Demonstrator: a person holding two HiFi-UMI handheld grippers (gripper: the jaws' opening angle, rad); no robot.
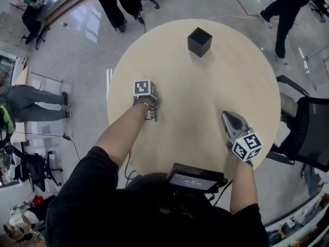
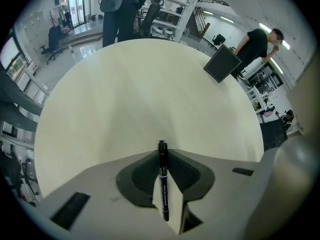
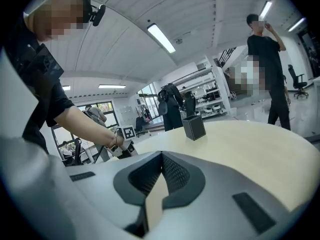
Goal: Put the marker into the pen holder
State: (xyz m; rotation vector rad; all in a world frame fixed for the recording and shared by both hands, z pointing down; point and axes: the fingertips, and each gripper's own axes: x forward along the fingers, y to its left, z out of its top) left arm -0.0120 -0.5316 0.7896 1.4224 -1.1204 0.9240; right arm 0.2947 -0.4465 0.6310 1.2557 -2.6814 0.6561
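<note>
The left gripper point(image 2: 162, 150) points steeply down at the table point(image 1: 205, 96), its jaws clamped on the black marker point(image 2: 163, 184). The marker stands between the pads, its tip at the tabletop. The right gripper point(image 3: 161, 158) is near the table's near edge with its jaws together and nothing between them.

Step in hand: securing the marker before the lift.
- The grip should be confirmed as firm and the marker as straight between the pads (a skewed marker is likely to catch on the holder's rim).
- The lift should be vertical, followed by a carry to the black, square pen holder point(image 1: 199, 41), which stands well apart at the far side.

Writing: the marker barrel bears a line of pale print, too small to read. No brand is visible on the pen holder.
</note>
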